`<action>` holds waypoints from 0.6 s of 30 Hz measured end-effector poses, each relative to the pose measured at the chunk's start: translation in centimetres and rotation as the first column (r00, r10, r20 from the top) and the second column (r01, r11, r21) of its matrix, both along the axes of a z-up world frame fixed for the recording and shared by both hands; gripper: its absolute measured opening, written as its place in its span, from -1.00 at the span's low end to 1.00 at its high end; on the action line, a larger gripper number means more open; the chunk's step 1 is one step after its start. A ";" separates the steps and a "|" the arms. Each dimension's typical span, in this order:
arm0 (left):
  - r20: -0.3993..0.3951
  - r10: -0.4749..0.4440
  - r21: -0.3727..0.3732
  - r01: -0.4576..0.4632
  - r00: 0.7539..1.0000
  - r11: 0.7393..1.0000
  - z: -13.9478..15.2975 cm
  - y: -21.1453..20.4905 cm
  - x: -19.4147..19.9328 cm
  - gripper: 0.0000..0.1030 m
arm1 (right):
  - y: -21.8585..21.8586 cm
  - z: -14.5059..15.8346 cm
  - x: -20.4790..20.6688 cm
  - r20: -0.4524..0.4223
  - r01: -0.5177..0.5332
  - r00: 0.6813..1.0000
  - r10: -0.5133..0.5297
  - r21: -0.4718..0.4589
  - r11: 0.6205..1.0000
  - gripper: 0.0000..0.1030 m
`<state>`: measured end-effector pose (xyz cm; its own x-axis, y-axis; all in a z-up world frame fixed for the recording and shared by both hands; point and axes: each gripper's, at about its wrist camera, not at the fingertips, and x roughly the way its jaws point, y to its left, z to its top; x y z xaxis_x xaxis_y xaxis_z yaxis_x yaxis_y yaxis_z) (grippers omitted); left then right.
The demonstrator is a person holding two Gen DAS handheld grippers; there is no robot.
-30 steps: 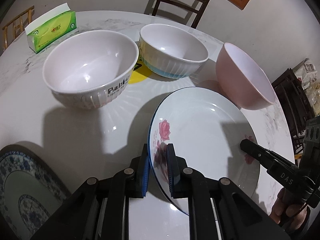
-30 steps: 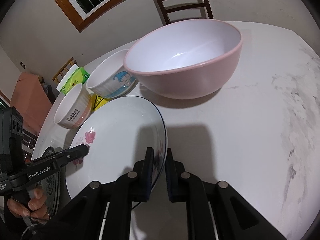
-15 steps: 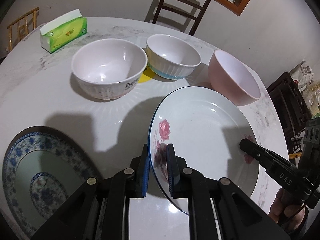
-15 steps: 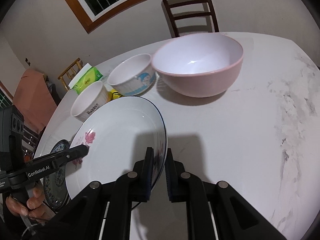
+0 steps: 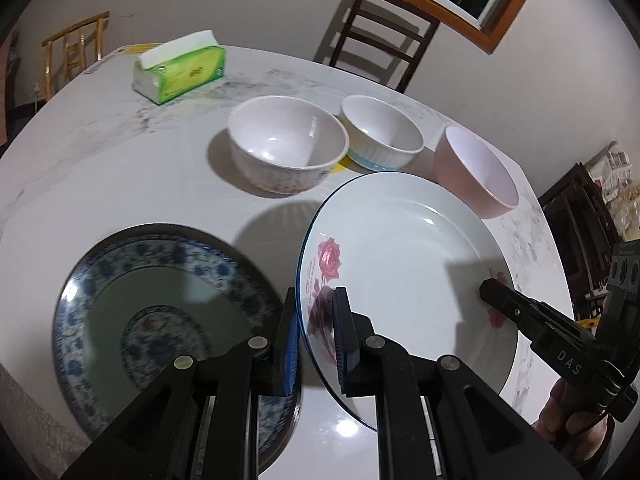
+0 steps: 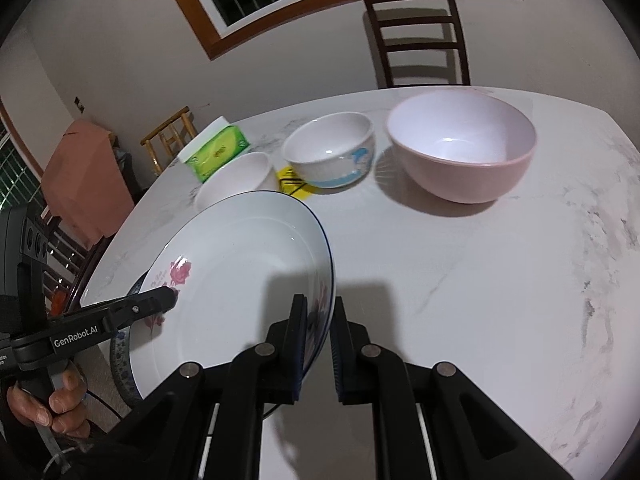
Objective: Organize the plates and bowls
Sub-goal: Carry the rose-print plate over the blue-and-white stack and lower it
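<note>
Rose plate [image 5: 404, 264] in air above table [image 5: 120, 168], tilted, your two grippers sharing it: left gripper [image 5: 316, 336] pinching near rim, right gripper [image 6: 318, 344] clamped on opposite rim. Blue-patterned plate [image 5: 160, 312] lying just beside, lower left. Three bowls [image 5: 288, 144] lined up beyond.

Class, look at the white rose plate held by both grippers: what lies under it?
Under the raised rose plate, the blue-patterned plate on the table shows beneath its left edge. Whatever lies beneath the plate's middle is covered.
</note>
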<state>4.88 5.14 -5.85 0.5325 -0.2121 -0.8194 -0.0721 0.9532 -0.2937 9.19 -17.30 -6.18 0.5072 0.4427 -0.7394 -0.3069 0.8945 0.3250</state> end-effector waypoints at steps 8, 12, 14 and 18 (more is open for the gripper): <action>0.015 0.048 0.002 -0.048 0.999 0.999 0.9 3.0 -2.3 -0.77 | 3.1 0.7 -0.9 0.008 -0.048 0.999 0.048 0.005 0.999 -0.78; 0.023 0.079 0.002 -0.079 0.997 0.997 1.2 4.7 -3.5 -0.77 | 4.7 0.8 -1.4 0.011 -0.075 0.997 0.075 0.008 0.997 -0.78; 0.027 0.099 -0.001 -0.099 0.995 0.995 1.3 5.5 -4.1 -0.77 | 5.6 0.8 -1.7 0.010 -0.090 0.996 0.090 0.011 0.996 -0.78; 0.026 0.135 0.003 -0.135 0.990 0.991 1.3 7.2 -5.3 -0.77 | 7.5 0.6 -2.1 0.004 -0.123 0.992 0.123 0.014 0.992 -0.78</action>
